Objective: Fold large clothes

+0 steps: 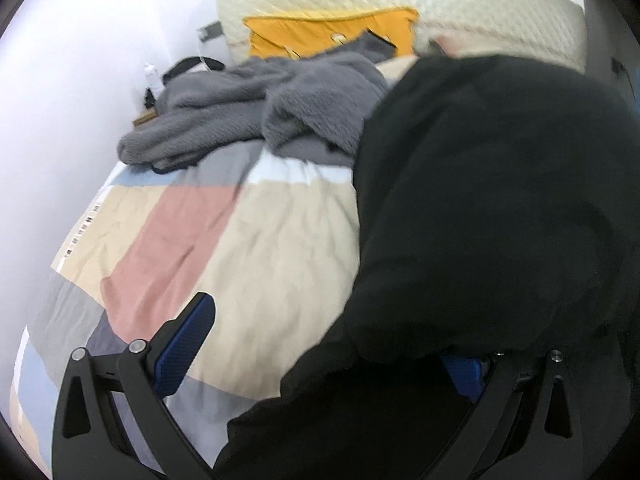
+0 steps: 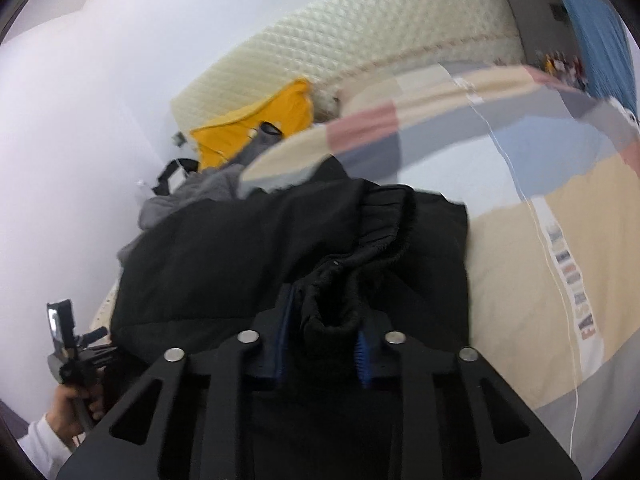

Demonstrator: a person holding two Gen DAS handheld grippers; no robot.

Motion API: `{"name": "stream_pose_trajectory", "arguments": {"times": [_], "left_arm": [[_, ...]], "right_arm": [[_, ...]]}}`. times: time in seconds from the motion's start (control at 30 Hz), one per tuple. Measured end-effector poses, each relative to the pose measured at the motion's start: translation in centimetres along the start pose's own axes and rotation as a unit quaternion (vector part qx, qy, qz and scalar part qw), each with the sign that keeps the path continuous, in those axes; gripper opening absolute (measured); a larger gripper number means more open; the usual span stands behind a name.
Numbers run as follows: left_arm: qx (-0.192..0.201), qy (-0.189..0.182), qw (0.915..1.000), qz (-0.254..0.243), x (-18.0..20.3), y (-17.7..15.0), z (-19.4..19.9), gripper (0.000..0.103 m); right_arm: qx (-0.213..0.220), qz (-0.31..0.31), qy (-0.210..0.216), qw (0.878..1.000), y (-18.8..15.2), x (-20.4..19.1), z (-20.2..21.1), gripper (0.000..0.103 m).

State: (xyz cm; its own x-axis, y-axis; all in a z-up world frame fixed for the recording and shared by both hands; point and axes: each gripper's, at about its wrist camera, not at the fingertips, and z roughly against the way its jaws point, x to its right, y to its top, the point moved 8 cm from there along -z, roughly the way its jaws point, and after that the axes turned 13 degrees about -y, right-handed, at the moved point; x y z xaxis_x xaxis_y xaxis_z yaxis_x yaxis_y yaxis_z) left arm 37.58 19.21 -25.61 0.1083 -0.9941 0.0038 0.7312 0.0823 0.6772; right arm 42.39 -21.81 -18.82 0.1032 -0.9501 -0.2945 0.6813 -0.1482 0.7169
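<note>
- The step in hand looks like taking hold of the large black garment of thick, matte fabric [image 2: 280,248] that lies heaped on the patchwork bedcover of cream, pink, grey and pale blue cotton panels [image 1: 248,248], ready for lifting or spreading it.
- The right gripper [image 2: 324,344] has its blue ribbed pads [image 2: 362,350] pressed on a bunched, gathered edge of the black garment, seemingly an elasticated hem or cuff; the jaws are nearly together with cloth pinched between them.
- The left gripper [image 1: 328,356] stands with its jaws wide apart. One blue pad [image 1: 184,344] is bare above the bedcover; the other is mostly hidden under a fold of the black garment, so I cannot be sure whether it touches the cloth, but nothing is clamped.
- The next move, as I judge it, calls for the left jaws to close on a matching edge, then both hands to raise and spread the garment flat before folding.
- The cloth is limp, bulky and creased, so it will sag and bunch; the grip needs a firm bite.
- Beyond lie a fluffy grey fleece blanket [image 1: 256,104], a mustard-yellow cloth item [image 1: 320,32] and a cream quilted headboard with a diamond pattern [image 2: 360,36].
</note>
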Motion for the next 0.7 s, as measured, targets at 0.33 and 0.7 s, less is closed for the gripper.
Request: {"name": "stream_pose_trajectory", "arguments": {"times": [0.33,0.7], "left_arm": [[0.020,-0.016,0.9944,0.103,-3.0,0.6,1.0,0.103],[0.017,-0.020,0.9957,0.089,-2.3,1.0,1.2,0.103]], "right_arm": [[0.058,0.041,-0.004,0.997,1.3,-3.2,3.4,0.016],[0.037,0.064,-0.081,0.994,-0.2,-0.7,0.7,0.015]]}}
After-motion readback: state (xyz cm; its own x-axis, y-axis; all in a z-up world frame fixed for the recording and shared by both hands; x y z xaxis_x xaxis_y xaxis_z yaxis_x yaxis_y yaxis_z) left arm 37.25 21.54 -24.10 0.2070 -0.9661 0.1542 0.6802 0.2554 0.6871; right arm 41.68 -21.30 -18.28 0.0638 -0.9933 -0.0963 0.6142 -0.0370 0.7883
